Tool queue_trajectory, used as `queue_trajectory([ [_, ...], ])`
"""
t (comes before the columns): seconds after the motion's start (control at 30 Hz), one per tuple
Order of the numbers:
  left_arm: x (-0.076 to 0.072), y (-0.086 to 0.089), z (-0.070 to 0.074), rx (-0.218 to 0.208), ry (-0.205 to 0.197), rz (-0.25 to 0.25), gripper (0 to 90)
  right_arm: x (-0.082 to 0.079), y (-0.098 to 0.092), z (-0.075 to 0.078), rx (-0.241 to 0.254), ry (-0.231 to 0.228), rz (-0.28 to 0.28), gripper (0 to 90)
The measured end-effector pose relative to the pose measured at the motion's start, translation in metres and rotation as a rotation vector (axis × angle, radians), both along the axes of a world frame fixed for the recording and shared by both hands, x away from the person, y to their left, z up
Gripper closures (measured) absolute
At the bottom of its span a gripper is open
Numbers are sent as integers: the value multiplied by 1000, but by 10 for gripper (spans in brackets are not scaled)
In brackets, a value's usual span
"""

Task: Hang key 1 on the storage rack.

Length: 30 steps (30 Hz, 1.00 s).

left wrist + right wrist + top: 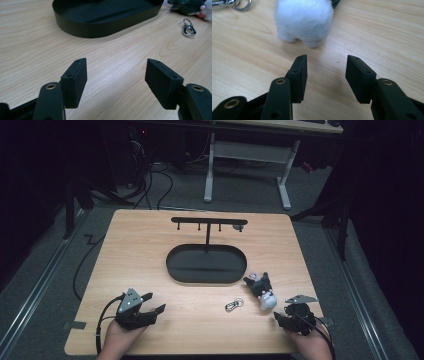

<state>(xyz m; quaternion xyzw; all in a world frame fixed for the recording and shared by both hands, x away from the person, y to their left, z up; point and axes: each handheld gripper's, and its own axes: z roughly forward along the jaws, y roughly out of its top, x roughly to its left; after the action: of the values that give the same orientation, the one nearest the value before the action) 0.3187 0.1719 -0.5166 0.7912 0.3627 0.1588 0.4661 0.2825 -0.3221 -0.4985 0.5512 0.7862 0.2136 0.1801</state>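
Overhead, left gripper [150,306] rests level, jaws spread, empty. Black oval tray [175,265] with hook stand [207,223] sits centre. Key ring [233,305] lies beside plush toy [262,291]. Right gripper [325,75], half-parted, empty, faces the toy's white end closely.

table [150,250]: light wood-grain surface, smooth, faint satin sheen. oval tray [100,27]: black, matt, smooth wall, looks like painted metal; its hanger stand [207,222] carries the same matt black finish. plush toy [262,290]: soft cloth, fuzzy white pile with dark fabric parts. clip [188,28]: polished metal, glossy, silver. left tongs [116,80] and right tongs [325,77]: matt black plastic, flat pads, brass-coloured metal rivets at the pivots.
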Motion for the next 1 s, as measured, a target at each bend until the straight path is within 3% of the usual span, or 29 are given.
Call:
queue_trajectory([
  [0.17,-1,-1,1,0,-7,-6,347,1,2,4,-24,41,35,479],
  [0.5,-2,-3,0,19,-12,-24,345,10,3,9,-15,132,53,410],
  [0.63,-3,-4,0,20,-11,-30,345,17,6,11,-8,188,54,378],
  [1.0,-3,-6,-1,28,-11,-44,345,36,16,13,-58,334,99,311],
])
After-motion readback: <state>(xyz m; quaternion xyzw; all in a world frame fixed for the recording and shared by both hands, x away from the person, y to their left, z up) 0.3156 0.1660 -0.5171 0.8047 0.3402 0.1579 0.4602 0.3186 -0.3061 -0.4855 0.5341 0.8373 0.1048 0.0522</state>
